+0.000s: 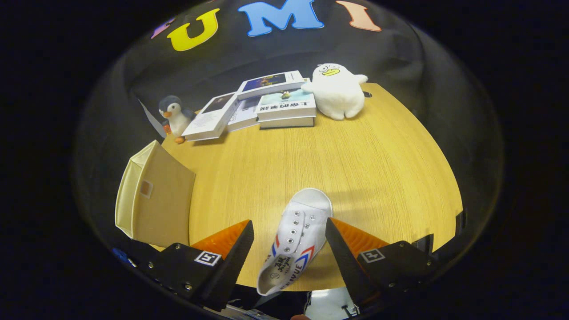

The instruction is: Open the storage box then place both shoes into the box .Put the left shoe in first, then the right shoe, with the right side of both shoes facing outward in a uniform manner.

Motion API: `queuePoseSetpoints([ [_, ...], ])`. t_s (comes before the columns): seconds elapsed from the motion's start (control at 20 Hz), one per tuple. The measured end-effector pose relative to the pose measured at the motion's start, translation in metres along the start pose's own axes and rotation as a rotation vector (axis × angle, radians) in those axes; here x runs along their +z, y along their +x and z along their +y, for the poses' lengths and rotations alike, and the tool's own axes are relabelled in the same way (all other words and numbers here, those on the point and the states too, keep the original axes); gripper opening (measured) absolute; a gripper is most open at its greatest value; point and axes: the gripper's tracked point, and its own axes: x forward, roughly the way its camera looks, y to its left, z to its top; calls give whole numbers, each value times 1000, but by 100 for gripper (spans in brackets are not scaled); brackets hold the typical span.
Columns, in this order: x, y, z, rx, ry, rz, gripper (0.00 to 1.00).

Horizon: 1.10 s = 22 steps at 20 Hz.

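Observation:
A white canvas shoe (pixel 295 238) with red and blue side stripes lies on the wooden table (pixel 355 151), toe pointing away, heel near the table's front edge. My gripper (pixel 289 229) is open, one finger on each side of the shoe, with gaps between the fingers and the shoe. A beige fabric storage box (pixel 153 198) stands to the left of the fingers at the table's left edge; I cannot tell whether its lid is open. Part of another white object (pixel 326 304) shows below the table edge, behind the right finger.
At the back of the table lie several stacked books (pixel 262 106). A penguin plush (pixel 174 116) stands at the back left and a white duck plush (pixel 337 91) at the back right. Bare tabletop spreads between the shoe and the books.

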Motion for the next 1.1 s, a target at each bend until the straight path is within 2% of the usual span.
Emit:
queuePoseSetpoints([
  [0.2, -25, 12, -24, -56, 3, 58, 98],
  [0.5, -55, 26, -39, -93, -18, 149, 98],
  [1.0, -71, 51, -32, -90, 16, 213, 97],
  [1.05, -71, 52, -28, -73, 20, 220, 96],
  [1.1, -71, 51, -25, -61, 22, 224, 84],
])
